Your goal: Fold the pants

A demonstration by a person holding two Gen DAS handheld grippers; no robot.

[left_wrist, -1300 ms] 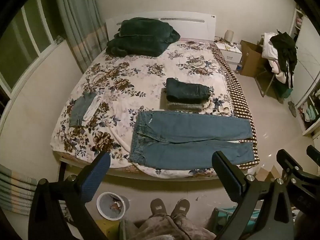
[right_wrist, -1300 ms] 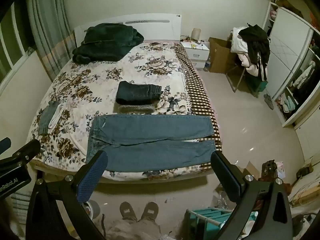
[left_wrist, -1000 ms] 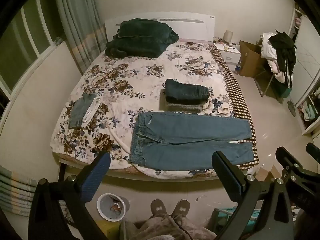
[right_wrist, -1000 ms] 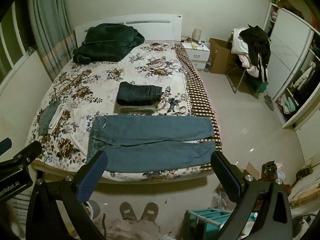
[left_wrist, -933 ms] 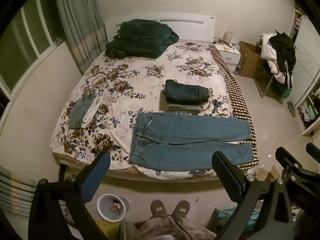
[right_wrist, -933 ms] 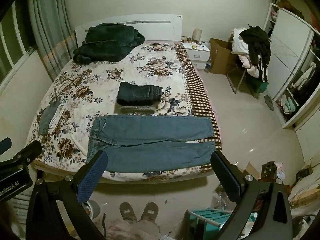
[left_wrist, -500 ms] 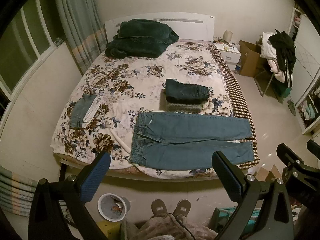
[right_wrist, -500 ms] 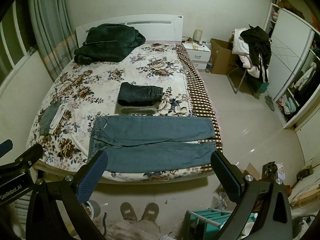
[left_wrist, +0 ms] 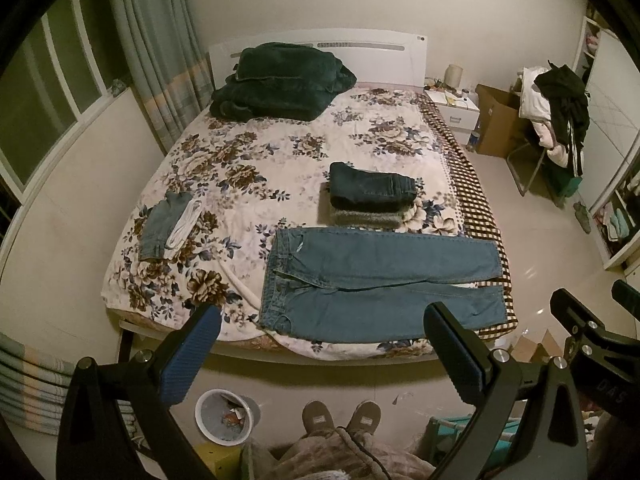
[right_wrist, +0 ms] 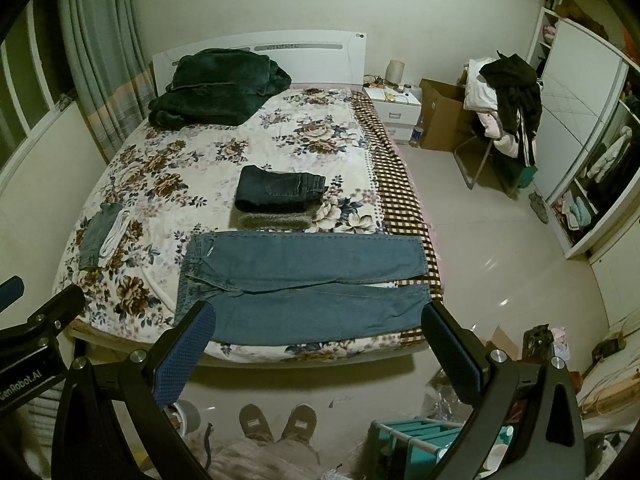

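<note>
Light blue jeans (left_wrist: 380, 280) lie spread flat across the near part of the flowered bed (left_wrist: 248, 168), waist to the left and legs to the right; they also show in the right wrist view (right_wrist: 304, 280). My left gripper (left_wrist: 320, 340) is open and empty, held high above the floor in front of the bed. My right gripper (right_wrist: 316, 340) is open and empty at the same height, to the right of the left one. Both are well apart from the jeans.
Folded dark jeans (left_wrist: 372, 190) sit on a grey folded garment behind the spread jeans. A small folded cloth (left_wrist: 168, 226) lies at the bed's left. A dark green blanket (left_wrist: 280, 80) is at the headboard. A waste bin (left_wrist: 226, 416) and my feet (left_wrist: 340, 420) are on the floor below.
Both grippers have drifted slightly; the view of the bed shifts a little. Nothing on the bed has moved.
</note>
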